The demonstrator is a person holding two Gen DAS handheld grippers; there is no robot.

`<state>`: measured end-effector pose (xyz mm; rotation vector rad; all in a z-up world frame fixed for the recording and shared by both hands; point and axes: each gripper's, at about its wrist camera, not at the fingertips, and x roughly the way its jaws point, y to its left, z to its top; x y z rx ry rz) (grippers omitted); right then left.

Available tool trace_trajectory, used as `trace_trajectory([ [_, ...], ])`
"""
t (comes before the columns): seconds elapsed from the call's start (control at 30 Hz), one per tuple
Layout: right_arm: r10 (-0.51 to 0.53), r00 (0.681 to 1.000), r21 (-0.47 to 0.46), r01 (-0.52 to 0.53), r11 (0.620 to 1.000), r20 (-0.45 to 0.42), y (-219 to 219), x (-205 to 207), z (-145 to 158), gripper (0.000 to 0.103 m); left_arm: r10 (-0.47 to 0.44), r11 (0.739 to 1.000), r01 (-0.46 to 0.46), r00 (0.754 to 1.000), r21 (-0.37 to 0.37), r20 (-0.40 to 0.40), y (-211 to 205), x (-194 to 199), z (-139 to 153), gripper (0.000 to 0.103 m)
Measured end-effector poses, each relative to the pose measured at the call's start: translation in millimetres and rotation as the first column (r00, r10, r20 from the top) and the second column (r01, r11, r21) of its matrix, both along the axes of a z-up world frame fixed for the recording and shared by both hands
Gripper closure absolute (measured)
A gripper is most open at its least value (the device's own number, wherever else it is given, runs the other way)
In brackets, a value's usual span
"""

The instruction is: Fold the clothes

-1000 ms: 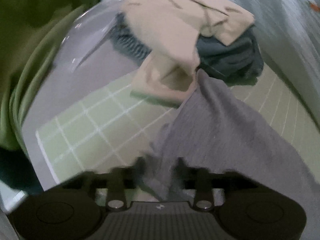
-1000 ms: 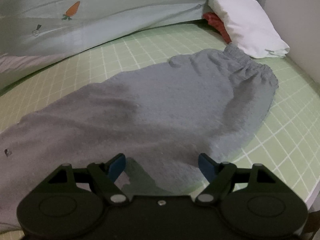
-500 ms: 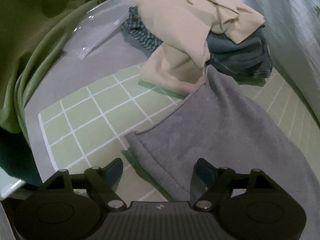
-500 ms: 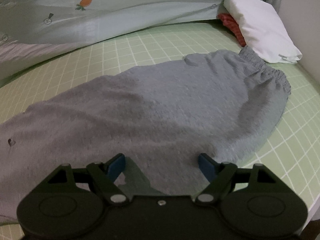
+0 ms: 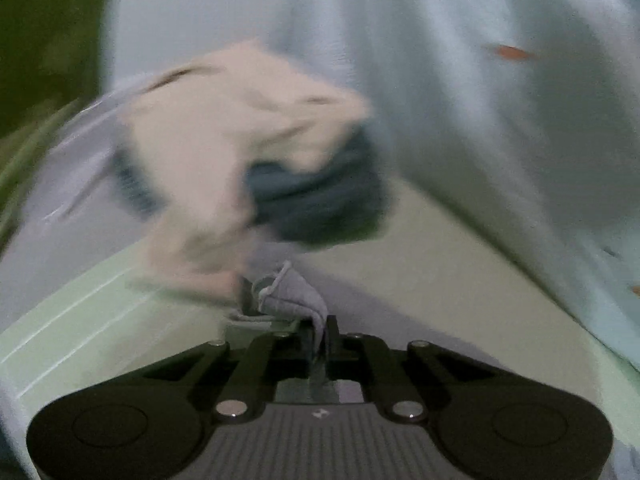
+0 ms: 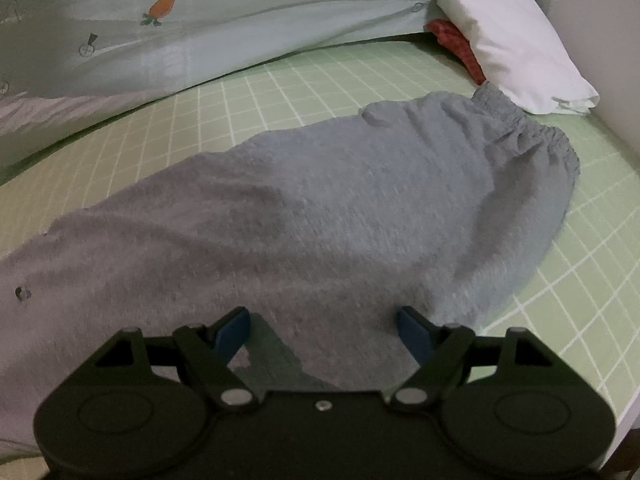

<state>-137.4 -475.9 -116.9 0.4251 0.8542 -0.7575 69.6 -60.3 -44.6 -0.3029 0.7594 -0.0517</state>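
Pinching a bunched corner of the gray pants (image 5: 294, 294), the left gripper (image 5: 319, 338) has just squeezed closed, and the cloth sticks up between its two fingers. That picture is blurry. Beyond the gripper, a cream cloth (image 5: 224, 148) sits on top of a dark blue cloth (image 5: 324, 196) in a messy pile. Both rest on the bed (image 5: 460, 264), which has a green sheet with white lines. A pale blue blanket (image 5: 460, 100) rises on the right side of that view. In the right wrist view, the gray pants (image 6: 320, 216) lie spread flat across the green squared bed (image 6: 592, 248), with the stretchy waist (image 6: 524, 132) at the far right end. The right gripper (image 6: 324, 322) hangs just above the near edge of the pants with its blue fingers (image 6: 412, 330) wide apart and nothing squeezed between them. A folded white cloth (image 6: 508, 36) lies on a red cloth (image 6: 456, 44) just past the waist. The pale blue blanket (image 6: 240, 20) with a carrot picture (image 6: 163, 5) runs along the far side.
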Motion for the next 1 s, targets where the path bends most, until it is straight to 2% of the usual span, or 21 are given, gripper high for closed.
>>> trace_trajectory([
  [0.07,-0.003,1.000,0.003,0.003,1.000,0.008,-0.8,-2.8,-0.1,0.021,-0.151,0.988,0.151,0.988,0.004,0.024,-30.5,-3.4,5.7,0.098],
  [0.1,-0.007,1.000,0.004,0.007,1.000,0.012,-1.1,-4.2,0.1,0.021,-0.229,0.973,0.229,0.973,0.008,0.013,-46.4,-6.0,4.7,0.098],
  [0.17,-0.018,1.000,0.007,0.017,1.000,0.019,-2.0,-7.5,0.1,0.021,-0.371,0.928,0.372,0.928,0.016,-0.048,-78.1,-13.9,-6.9,0.097],
  [0.23,-0.035,0.999,0.013,0.035,0.999,0.023,-3.1,-10.8,-0.9,0.021,-0.483,0.872,0.489,0.867,0.028,-0.121,-107.1,-22.5,-22.1,0.092],
  [0.27,-0.042,0.999,0.015,0.042,0.999,0.025,-4.0,-13.5,-0.8,0.021,-0.511,0.850,0.524,0.844,0.047,-0.165,-118.4,-26.2,-30.5,0.091],
  [0.3,-0.049,0.998,0.017,0.049,0.999,0.026,-4.9,-16.1,-0.7,0.021,-0.522,0.839,0.541,0.830,0.059,-0.195,-124.8,-27.8,-35.3,0.088],
  [0.33,-0.056,0.998,0.019,0.056,0.998,0.027,-5.7,-18.8,-0.5,0.021,-0.520,0.838,0.542,0.829,0.060,-0.206,-126.4,-26.9,-36.2,0.084],
  [0.4,-0.069,0.997,0.017,0.069,0.997,0.025,-7.4,-24.3,0.4,0.021,-0.486,0.864,0.501,0.854,0.047,-0.184,-120.9,-23.3,-31.2,0.061],
  [0.47,-0.086,0.996,0.021,0.086,0.996,0.025,-11.0,-28.4,0.5,0.021,-0.444,0.891,0.453,0.883,0.023,-0.149,-111.2,-19.7,-23.4,0.046],
  [0.57,-0.109,0.994,0.035,0.108,0.994,0.026,-17.6,-30.9,-0.8,0.021,-0.383,0.923,0.386,0.915,-0.005,-0.124,-97.3,-7.2,-16.9,0.039],
  [0.67,-0.109,0.994,0.043,0.108,0.993,0.019,-20.8,-24.9,-3.8,0.021,-0.313,0.949,0.314,0.937,-0.014,-0.157,-90.1,7.2,-24.4,0.038],
  [0.8,-0.058,0.998,0.028,0.058,0.998,-0.006,-16.8,-12.5,-6.3,0.020,-0.254,0.964,0.265,0.941,0.020,-0.225,-96.0,29.5,-44.1,0.038],
  [0.93,-0.031,0.999,0.013,0.031,0.999,-0.026,-14.5,-9.9,-6.2,0.020,-0.247,0.967,0.255,0.937,0.001,-0.245,-102.0,45.0,-53.7,0.038],
  [0.97,-0.035,0.999,0.015,0.035,0.999,-0.026,-15.2,-10.2,-6.3,0.020,-0.247,0.966,0.258,0.937,0.011,-0.248,-105.0,48.0,-54.9,0.041],
  [1.0,-0.038,0.999,0.018,0.039,0.999,-0.027,-15.8,-10.4,-6.4,0.020,-0.249,0.964,0.264,0.936,0.028,-0.250,-108.3,49.6,-55.6,0.049],
])
